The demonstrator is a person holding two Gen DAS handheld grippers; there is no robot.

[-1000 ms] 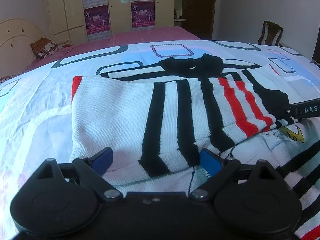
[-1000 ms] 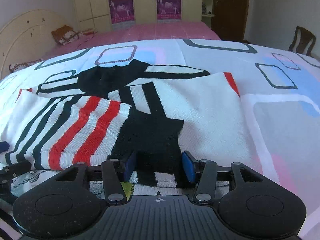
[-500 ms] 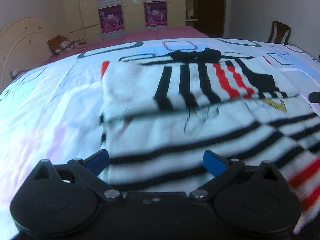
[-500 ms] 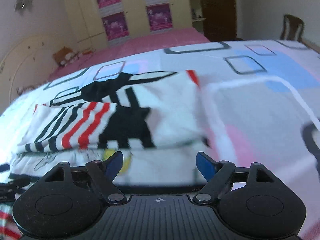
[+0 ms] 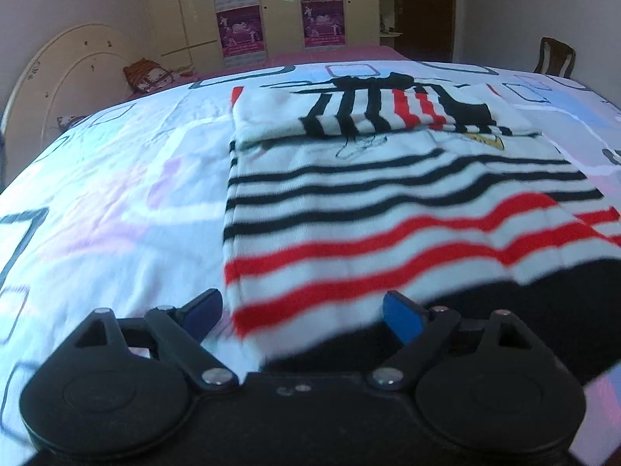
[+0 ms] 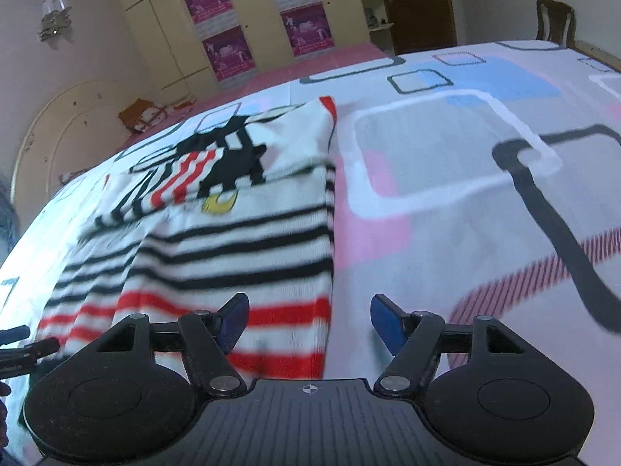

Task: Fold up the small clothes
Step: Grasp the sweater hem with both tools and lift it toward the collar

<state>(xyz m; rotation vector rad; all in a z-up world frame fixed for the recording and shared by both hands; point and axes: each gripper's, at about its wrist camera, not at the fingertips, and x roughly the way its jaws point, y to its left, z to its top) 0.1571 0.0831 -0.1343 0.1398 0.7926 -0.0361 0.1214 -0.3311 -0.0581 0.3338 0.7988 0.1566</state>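
We see a small striped sweater (image 5: 388, 209) lying flat on the bed sheet (image 5: 108, 202). Its two sleeves are folded in across the top. Our left gripper (image 5: 302, 312) is over the sweater's near left corner. Its jaws are wide apart and have just closed a little, and nothing is pinched. Our right gripper (image 6: 308, 320) is over the near right edge. Its jaws are apart too, have just closed a little, and hold nothing.
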